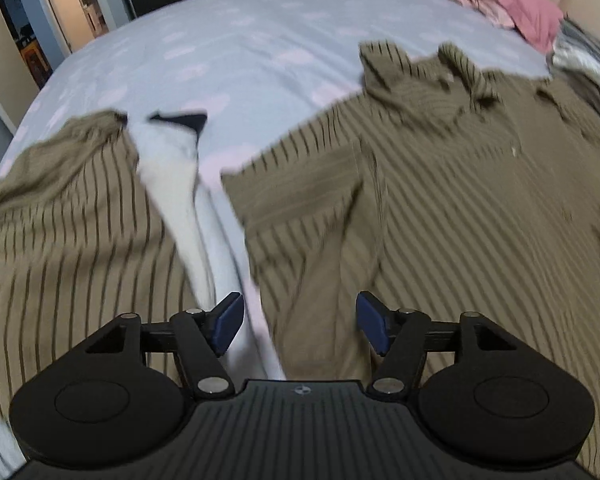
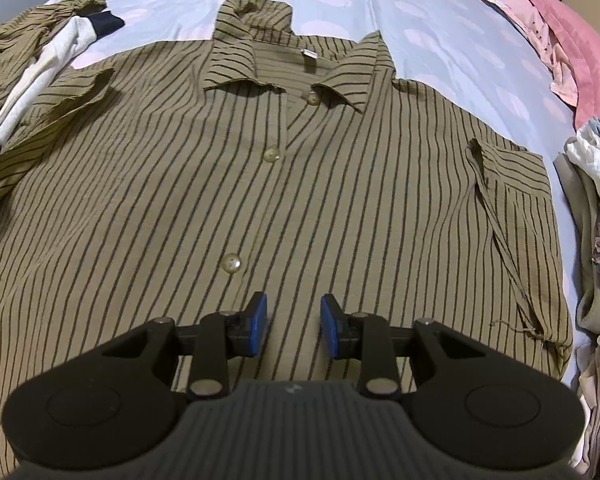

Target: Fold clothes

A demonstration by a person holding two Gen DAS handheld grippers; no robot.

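1. The olive striped shirt (image 2: 284, 184) is lying flat and face up on the bed sheet (image 2: 440, 28), collar (image 2: 236, 56) pointing away, buttons closed.
2. The right gripper (image 2: 293, 326) is hanging over the lower front of the shirt with its jaws a little apart, holding nothing.
3. The left gripper (image 1: 300, 322) is hanging with jaws wide and empty over the shirt's edge, beside a white garment (image 1: 180, 184).
4. A pink garment (image 2: 560, 40) is lying far right.

Bedsheet (image 2: 440, 20) open beyond shirt collar; pink clothes (image 2: 572, 48) and garment pile (image 2: 596, 200) crowd right edge.
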